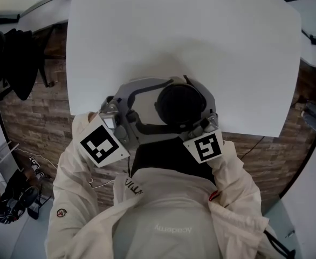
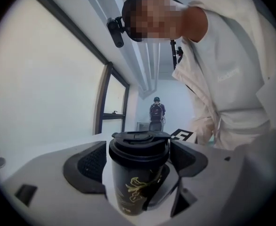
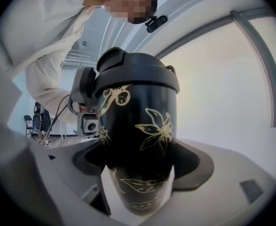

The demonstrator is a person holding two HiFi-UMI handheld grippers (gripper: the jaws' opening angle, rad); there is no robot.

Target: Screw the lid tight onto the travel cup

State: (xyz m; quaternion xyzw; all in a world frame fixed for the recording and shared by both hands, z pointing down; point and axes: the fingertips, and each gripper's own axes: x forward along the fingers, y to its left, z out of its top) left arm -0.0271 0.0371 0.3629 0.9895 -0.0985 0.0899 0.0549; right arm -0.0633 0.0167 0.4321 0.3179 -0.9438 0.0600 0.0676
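The black travel cup, printed with gold flowers, hangs in the air in front of the person's chest. My right gripper is shut on the cup's body, with a dark pad pressed on each side. The black lid sits on top of the cup, and my left gripper is shut on its rim. In the head view the lid shows from above between the left gripper's grey fingers. The right gripper's marker cube shows there, while its jaws are hidden under the cup.
A white table lies just beyond the grippers, over a brick-patterned floor. Dark clothing hangs at the left and gear lies on the floor. Another person stands far down the room.
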